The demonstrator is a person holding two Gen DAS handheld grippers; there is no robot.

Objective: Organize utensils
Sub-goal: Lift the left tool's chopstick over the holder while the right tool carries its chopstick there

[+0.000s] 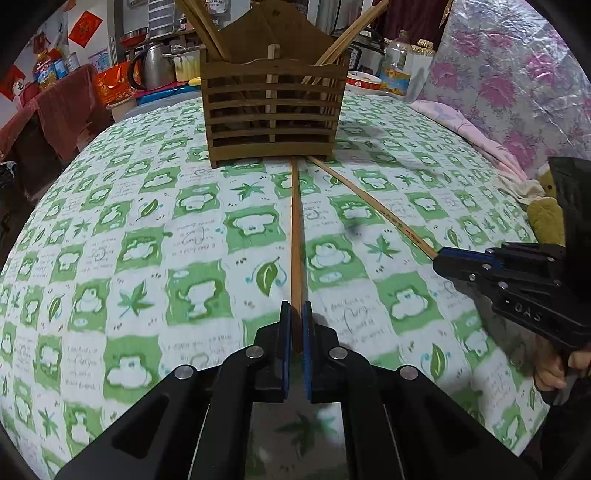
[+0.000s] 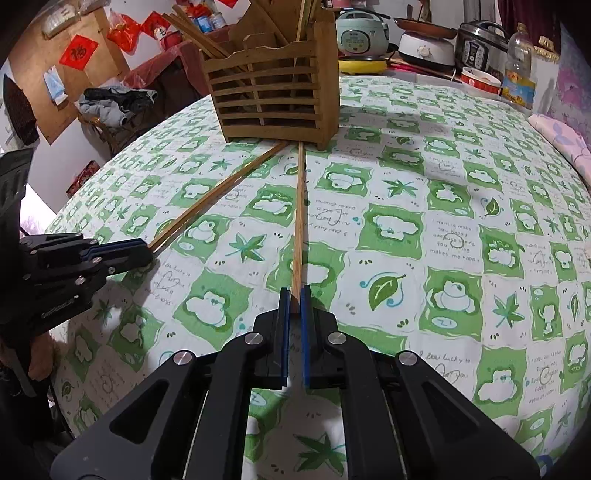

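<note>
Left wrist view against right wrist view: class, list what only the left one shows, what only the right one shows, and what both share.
Only the left wrist view: a steel kettle, a yellow cooking-oil jug, and the right gripper seen from the side.

Only the right wrist view: a pale green rice cooker, a pile of grey clothes, and the left gripper seen from the side.

Both: the slatted wooden utensil holder, the green frog-print tablecloth, a clear plastic bottle, and two wooden chopsticks, one in each gripper's shut jaws.
</note>
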